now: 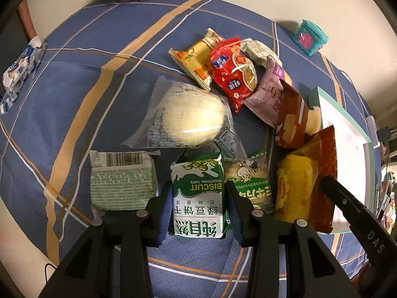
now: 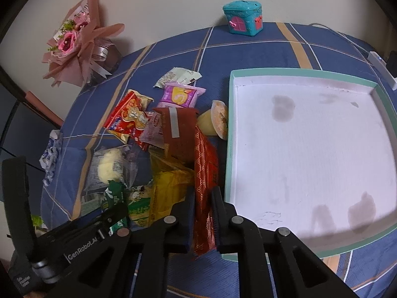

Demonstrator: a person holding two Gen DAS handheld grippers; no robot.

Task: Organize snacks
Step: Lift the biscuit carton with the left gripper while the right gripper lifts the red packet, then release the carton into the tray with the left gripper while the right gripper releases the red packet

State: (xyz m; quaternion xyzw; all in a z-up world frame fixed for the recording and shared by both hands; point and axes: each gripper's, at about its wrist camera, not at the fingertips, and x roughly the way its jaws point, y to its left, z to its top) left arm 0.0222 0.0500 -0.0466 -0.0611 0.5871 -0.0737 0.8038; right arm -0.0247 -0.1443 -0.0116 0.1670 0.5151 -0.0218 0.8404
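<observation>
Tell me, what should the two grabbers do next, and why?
Probably lift: the left gripper pinches the green biscuit pack, the right gripper pinches the red packet, and the teal tray beside them holds no snacks.

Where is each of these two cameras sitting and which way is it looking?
Left wrist: on the left gripper, looking steeply down at the snack pile; its jaws clamp the green biscuit pack.
Right wrist: on the right gripper, looking down at the pile and the empty tray; its jaws pinch the red-orange packet.
Shared: both packets, the teal toy house, each other's gripper.
</observation>
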